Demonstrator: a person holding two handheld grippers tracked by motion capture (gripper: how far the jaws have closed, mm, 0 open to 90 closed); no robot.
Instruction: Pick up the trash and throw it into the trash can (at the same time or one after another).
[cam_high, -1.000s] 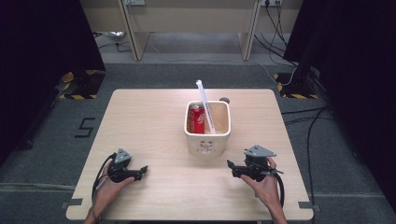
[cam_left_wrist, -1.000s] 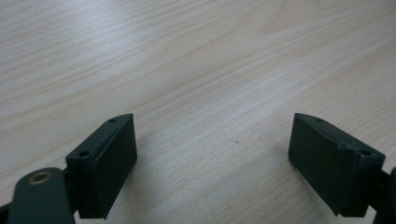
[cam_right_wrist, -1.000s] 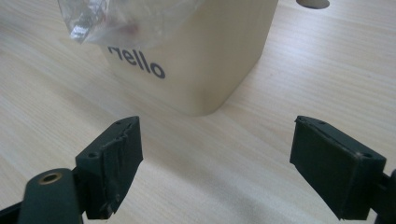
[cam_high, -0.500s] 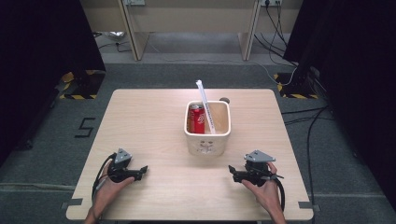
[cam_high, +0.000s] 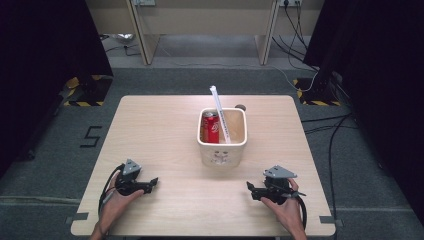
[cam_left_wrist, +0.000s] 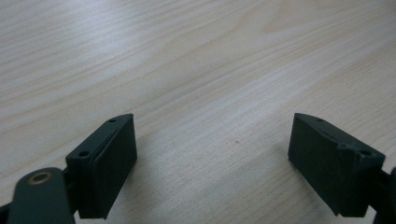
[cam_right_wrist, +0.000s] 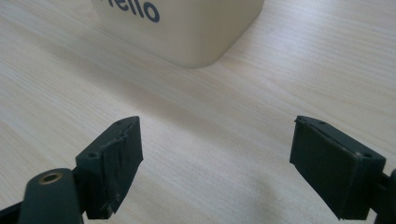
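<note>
Cream tub (cam_high: 223, 150) mid-table, holding red can (cam_high: 210, 128) and white stick (cam_high: 220, 115). Left gripper (cam_high: 154, 180) at 7 o'clock, right gripper (cam_high: 248, 187) at 5 o'clock, low over table (cam_high: 150, 130), pointing inward. Both jaws spread wide, empty.

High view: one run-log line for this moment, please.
left gripper: open, on table | right gripper: open, facing bin | red can, tube: in bin
</note>
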